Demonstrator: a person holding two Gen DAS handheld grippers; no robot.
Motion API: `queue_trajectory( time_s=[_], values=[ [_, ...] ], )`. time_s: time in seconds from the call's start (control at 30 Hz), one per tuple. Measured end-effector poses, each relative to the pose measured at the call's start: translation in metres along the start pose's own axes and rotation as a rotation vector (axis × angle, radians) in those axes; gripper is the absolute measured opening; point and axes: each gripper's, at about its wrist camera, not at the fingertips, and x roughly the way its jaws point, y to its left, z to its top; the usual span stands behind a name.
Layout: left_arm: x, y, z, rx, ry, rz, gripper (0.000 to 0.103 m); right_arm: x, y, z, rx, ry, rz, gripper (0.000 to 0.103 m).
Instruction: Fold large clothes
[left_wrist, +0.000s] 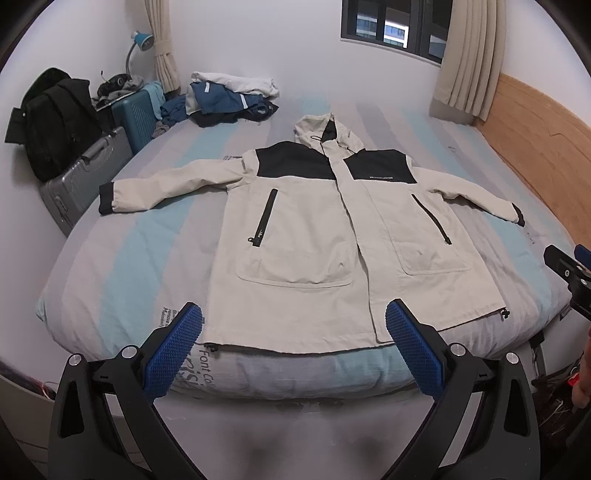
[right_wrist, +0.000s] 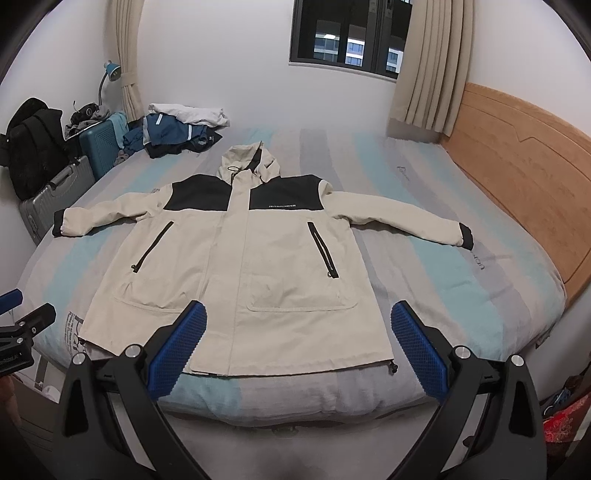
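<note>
Left gripper (left_wrist: 293, 321) and right gripper (right_wrist: 298, 321): jaws spread wide, nothing held. Cream hooded fabric jacket with black shoulder panels (left_wrist: 325, 236) laid flat ahead of jaws on striped bed (left_wrist: 110, 258). Risk judged: single layer pinched, front flap dragged askew. Heaped clothes pile (left_wrist: 229, 96) beyond hood, well apart; nothing obstructing.

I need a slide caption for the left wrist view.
Open left tongs hover over a jacket spread flat on the bed.
</note>
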Motion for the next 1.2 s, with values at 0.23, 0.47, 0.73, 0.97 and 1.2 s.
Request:
queue_trajectory(
  time_s=[0.23,0.47,0.73,0.97,1.2],
  values=[
    [-0.007,-0.003,-0.003,0.01,-0.007,0.023,0.097,-0.005,0.0,-0.002,0.005,0.015,-0.005,0.096],
    [-0.011,-0.001,-0.003,0.009,0.005,0.017,0.097,-0.01,0.001,0.002,-0.003,0.025,0.002,0.096],
    [-0.017,0.001,0.001,0.005,0.009,0.02,0.097,-0.013,0.0,0.007,-0.008,0.021,0.004,0.096],
    [-0.01,0.008,0.006,-0.013,0.02,0.003,0.097,-0.005,0.002,0.013,-0.018,0.029,-0.019,0.096],
    [0.01,0.032,0.034,0.003,0.028,-0.02,0.097,0.005,0.015,0.032,-0.016,0.025,-0.07,0.096]
  ],
)
